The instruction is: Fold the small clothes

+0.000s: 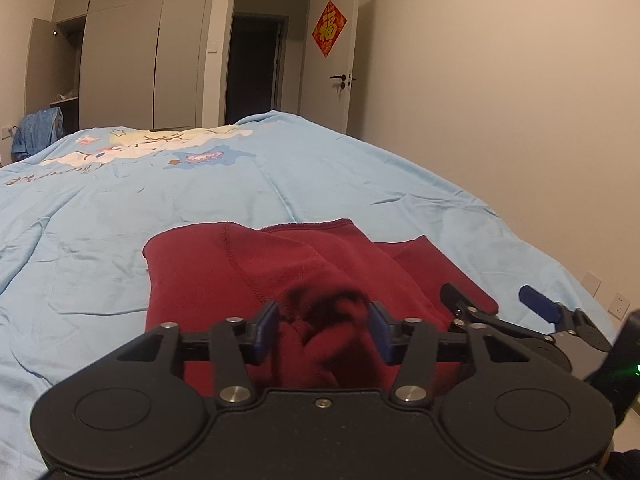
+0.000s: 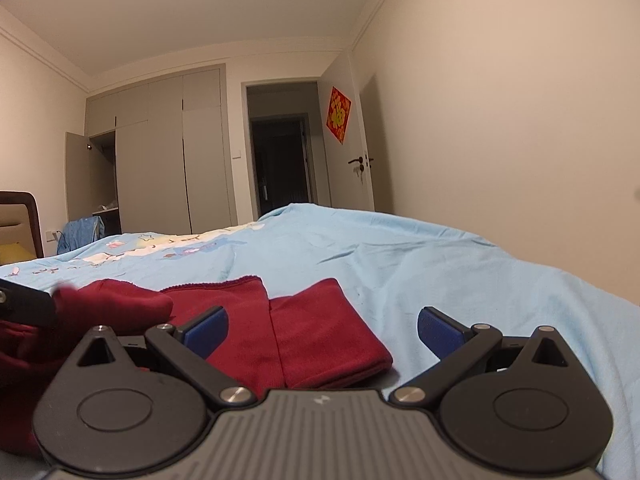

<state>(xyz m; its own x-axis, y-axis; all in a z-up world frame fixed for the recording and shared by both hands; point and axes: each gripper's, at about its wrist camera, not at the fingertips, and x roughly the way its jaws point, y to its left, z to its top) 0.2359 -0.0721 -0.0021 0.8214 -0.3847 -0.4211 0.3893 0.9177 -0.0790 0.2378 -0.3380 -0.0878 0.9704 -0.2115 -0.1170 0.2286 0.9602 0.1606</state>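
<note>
Bedroom, dim warm light; pale blue bedspread [image 1: 320, 184] covers the bed, wardrobe [image 1: 120, 72] and open doorway [image 1: 256, 52] at 12 o'clock beyond it.

Task item: a dark red garment [image 1: 224, 272] lying on the bedspread, directly ahead of both tools, near edge under them.

Left gripper [image 1: 323, 320]: jaws narrowed on a bunched wad of the red fabric, blue pads pressing it from 9 and 3 o'clock. The cloth between the pads is blurred, so the depth of the bite is unclear.

Right gripper [image 2: 323, 334]: jaws wide, nothing between them. It hangs just above the garment's right-hand portion; whether it touches the cloth I cannot tell.

Key relation: from the right tool, two flat red panels [image 2: 320, 336] run away toward 12 o'clock, long axis roughly along the tool's line of sight, free corner near 1 o'clock. The right tool is nearer that loose side; the left is already committed to the bunch. My reading is that the next grab falls to the right tool.

View differences: the left wrist view shows the pinch itself and the right tool's open fingers at 4 o'clock. The right wrist view shows the flat panels and their seam, plus a headboard [image 2: 20, 220] at 9 o'clock, both absent from the left view.
</note>
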